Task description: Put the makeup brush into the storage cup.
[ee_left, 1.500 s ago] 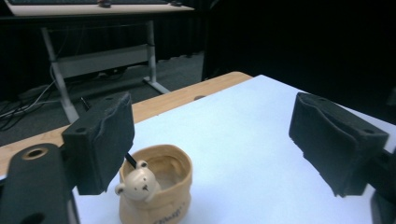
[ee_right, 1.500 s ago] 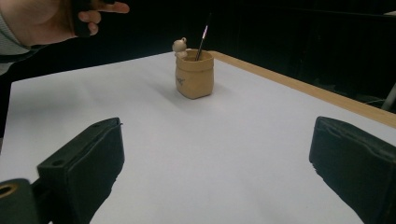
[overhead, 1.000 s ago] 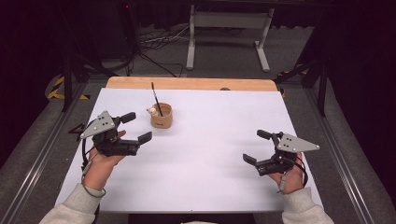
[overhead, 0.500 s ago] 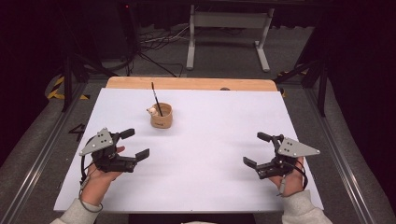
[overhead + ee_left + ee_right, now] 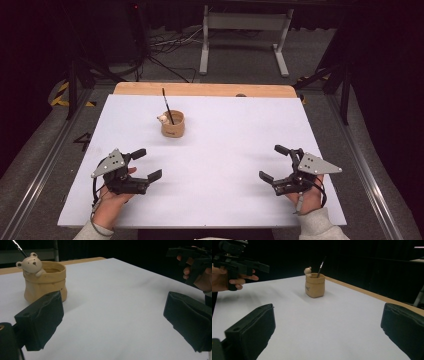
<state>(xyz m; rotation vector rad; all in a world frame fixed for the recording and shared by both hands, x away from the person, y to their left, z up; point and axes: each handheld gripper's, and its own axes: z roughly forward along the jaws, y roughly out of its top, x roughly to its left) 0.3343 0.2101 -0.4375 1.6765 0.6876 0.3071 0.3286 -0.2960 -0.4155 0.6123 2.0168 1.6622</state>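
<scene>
A tan cup (image 5: 173, 125) shaped like a sack, with a small bear figure (image 5: 32, 264) on its rim, stands upright at the table's far middle-left. A thin dark brush (image 5: 167, 106) leans in it. My left gripper (image 5: 147, 164) is held low near the front left, open and empty, with the cup (image 5: 45, 282) beyond its left jaw. Over at the front right my right gripper (image 5: 273, 163) is open too, nothing between its jaws, and the cup (image 5: 314, 285) stands far ahead of it.
A white sheet (image 5: 225, 150) covers the table, with a bare wooden strip (image 5: 200, 89) along the far edge. Behind the table are a grey metal stand (image 5: 245, 30) and cables on the floor. Metal rails run along both sides.
My left gripper has drawn back toward the table's front edge, away from the cup. The right gripper has shifted only slightly toward the front. Both stay open.
</scene>
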